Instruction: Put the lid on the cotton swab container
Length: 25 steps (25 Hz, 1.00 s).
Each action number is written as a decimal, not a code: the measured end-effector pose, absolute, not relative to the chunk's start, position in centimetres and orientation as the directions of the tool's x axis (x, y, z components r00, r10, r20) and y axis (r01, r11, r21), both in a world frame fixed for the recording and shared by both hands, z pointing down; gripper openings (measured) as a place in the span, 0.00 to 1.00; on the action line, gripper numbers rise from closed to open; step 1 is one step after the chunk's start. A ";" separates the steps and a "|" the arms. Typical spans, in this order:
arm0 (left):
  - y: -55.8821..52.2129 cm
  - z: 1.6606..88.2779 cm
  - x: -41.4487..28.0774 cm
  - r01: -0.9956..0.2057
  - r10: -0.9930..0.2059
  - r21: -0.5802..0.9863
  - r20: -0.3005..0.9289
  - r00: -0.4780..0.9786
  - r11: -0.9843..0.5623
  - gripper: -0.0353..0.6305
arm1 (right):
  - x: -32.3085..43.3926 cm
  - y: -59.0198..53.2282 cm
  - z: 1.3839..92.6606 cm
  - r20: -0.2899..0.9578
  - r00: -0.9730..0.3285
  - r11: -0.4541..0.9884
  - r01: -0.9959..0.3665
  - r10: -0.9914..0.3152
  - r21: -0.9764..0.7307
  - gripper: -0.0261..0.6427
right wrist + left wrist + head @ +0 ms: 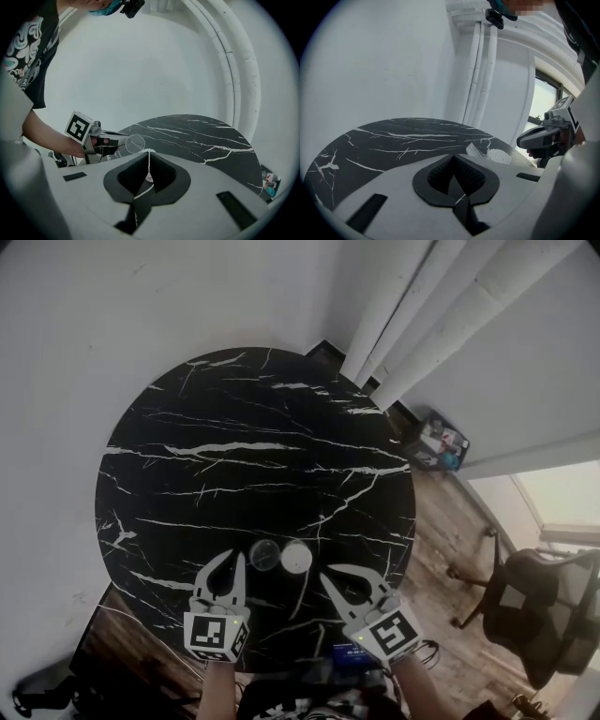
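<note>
A round cotton swab container, open at the top and packed with white swab heads, stood on the round black marble bench veined in white, close to the bench's near edge. The clear round plastic lid lay just to the left of the container, so close that I could not tell whether the two touched; it was not on the container. The left gripper, white with a square-marker cube at its back, was farther left of the container, beyond the lid. Its jaws were released and parted, with only dark marble showing between them, and the nearer jaw tip was just beside the lid's rim. The right gripper was to the near right of the container, close to it but apart from it. Its jaws were likewise spread and grasped nothing, and the right gripper view showed a white vein of the bench through the gap. A bare forearm ran back from the left gripper. Beyond and to the right of the container, well away past the bench's edge, white pipes climbed a white wall, and a black office chair stood on a wooden floor.
</note>
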State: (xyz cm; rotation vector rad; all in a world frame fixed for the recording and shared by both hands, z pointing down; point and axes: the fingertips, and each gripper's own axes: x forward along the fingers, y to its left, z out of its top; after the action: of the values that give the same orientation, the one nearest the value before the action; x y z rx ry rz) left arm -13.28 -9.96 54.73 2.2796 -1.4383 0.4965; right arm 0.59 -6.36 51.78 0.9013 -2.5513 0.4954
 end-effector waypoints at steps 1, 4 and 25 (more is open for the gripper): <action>-10.0 54.9 -13.1 -0.907 -0.765 0.145 0.496 0.412 -0.395 0.07 | 0.6 -6.4 51.8 0.467 -0.719 0.731 -0.652 -0.514 -0.199 0.07; -10.1 55.0 -12.8 -0.904 -0.760 0.149 0.497 0.419 -0.401 0.07 | 0.5 -6.5 52.0 0.466 -0.724 0.731 -0.649 -0.509 -0.211 0.07; -9.3 54.6 -11.5 -0.879 -0.732 0.157 0.500 0.464 -0.450 0.07 | 1.0 -6.8 52.3 0.466 -0.728 0.721 -0.650 -0.502 -0.239 0.07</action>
State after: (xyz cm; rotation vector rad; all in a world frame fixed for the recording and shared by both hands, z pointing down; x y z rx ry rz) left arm -11.52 -9.25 54.57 2.3230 -1.3533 0.5122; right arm 1.01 -6.80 52.30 0.8924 -2.5566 0.5542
